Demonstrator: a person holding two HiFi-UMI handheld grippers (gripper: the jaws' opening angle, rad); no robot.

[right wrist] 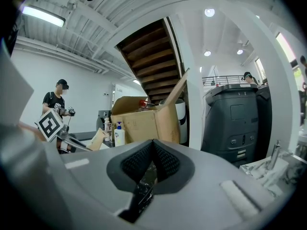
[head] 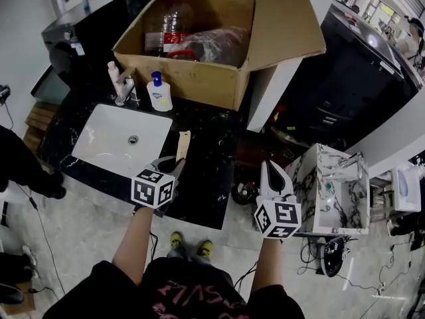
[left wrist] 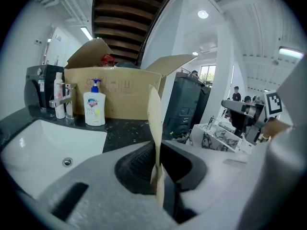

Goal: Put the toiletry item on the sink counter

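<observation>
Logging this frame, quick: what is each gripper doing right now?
Left gripper: shut on a thin flat beige item.
Right gripper: shut, holding nothing.

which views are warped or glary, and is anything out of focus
Head view: straight edges bow outward, white sink looks bright. Left gripper view: fisheye with black corners; tan strip near the lens is soft, soap bottle sharp. Right gripper view: same fisheye, ceiling light flares at upper left.

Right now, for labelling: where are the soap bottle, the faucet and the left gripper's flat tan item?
soap bottle (head: pixel 160 97), head view, white body.
faucet (head: pixel 121 84), head view, middle.
flat tan item (left wrist: pixel 154 124), left gripper view, upper half.
</observation>
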